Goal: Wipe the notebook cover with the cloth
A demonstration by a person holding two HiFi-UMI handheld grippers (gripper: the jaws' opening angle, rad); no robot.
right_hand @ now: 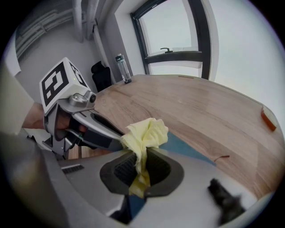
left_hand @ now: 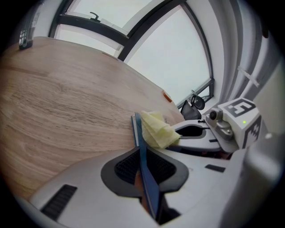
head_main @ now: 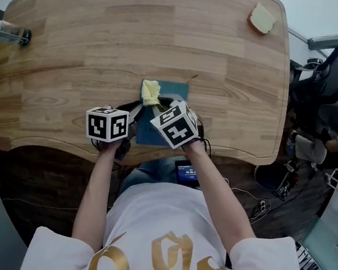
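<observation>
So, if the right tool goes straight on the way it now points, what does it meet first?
Probably the notebook: its blue cover lies directly ahead of the cloth that the right tool grips, though depth is unclear.

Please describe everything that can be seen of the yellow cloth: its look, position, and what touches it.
The cloth is pale yellow, thin and soft-looking, crumpled into a loose bunch. The right tongs are shut on its lower part, and the bunch sticks out past their tips. It lies against the blue cover of the notebook, near the far left corner. The left tongs grip only the notebook's edge, beside the cloth.
</observation>
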